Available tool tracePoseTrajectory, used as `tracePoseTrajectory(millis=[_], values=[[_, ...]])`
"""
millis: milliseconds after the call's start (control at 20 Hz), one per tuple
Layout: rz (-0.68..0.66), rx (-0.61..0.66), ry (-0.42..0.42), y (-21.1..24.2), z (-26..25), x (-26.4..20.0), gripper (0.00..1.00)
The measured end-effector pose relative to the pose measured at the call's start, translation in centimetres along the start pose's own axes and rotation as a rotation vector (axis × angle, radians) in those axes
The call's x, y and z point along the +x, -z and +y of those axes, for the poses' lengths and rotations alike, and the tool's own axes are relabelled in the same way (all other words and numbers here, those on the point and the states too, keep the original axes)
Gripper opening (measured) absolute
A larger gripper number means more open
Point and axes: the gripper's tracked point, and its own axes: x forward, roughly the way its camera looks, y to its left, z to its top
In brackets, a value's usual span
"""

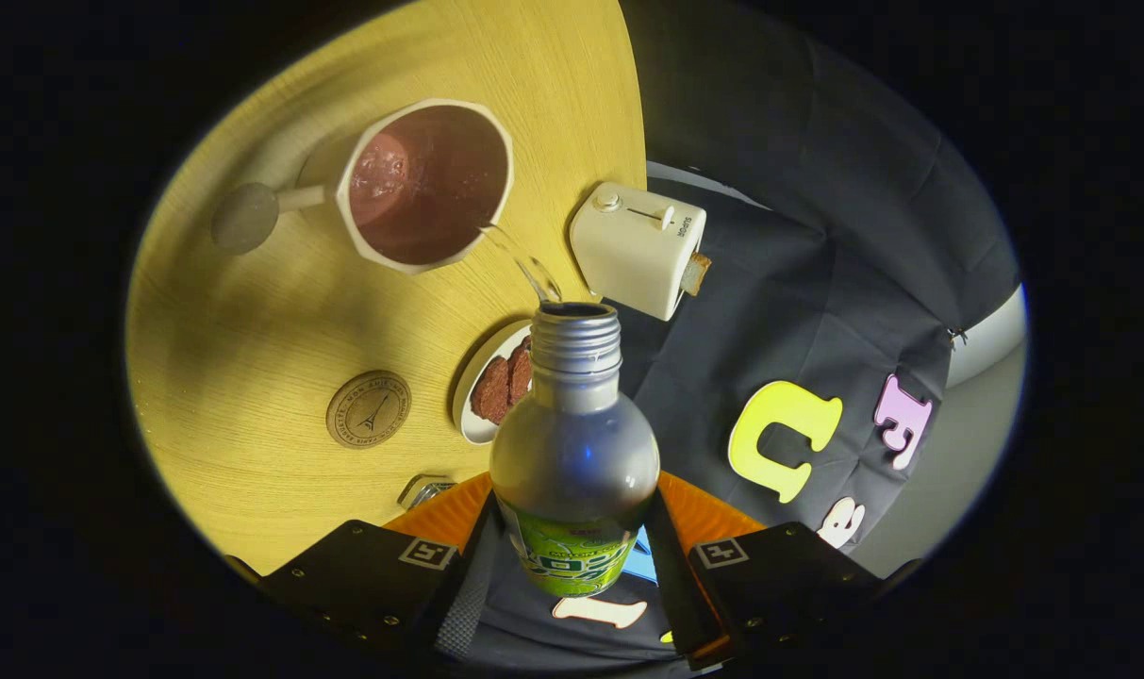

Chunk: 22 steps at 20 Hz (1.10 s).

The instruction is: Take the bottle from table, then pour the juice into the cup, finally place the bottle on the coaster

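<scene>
Your view is rolled, so the round wooden table [279,311] fills the left of the scene and its curved edge runs down the middle, with the dark cloth wall beyond it.

Farthest left, well in from the table's edge, sits the white cup [427,184], its handle pointing away from the bottle. It holds dark reddish juice with foam at one side.

Nearer your fingers, the round cork coaster [369,409] lies flat and bare on the wood, well apart from the cup. A small shiny object, too unclear to name, lies on the table just ahead of your left finger.

Next, close to the table's edge, a small white plate [478,415] carries brown cookies [503,384], partly hidden behind the bottle's neck.

Your gripper [576,556] has both fingers pressed against the lower body of the bottle [574,453], one on each side of its green label. The cap is off and the bottle tips toward the cup. A thin clear stream of liquid [524,261] arcs from its mouth over the cup's rim.

To the right, at the table's edge, stands a white toaster [636,247] with a slice of bread [695,273] poking out.
</scene>
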Motion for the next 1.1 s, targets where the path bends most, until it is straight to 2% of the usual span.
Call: tracePoseTrajectory(millis=[1100], values=[[-0.008,-0.101,-0.031,-0.9,1.0,-0.4,0.77]])
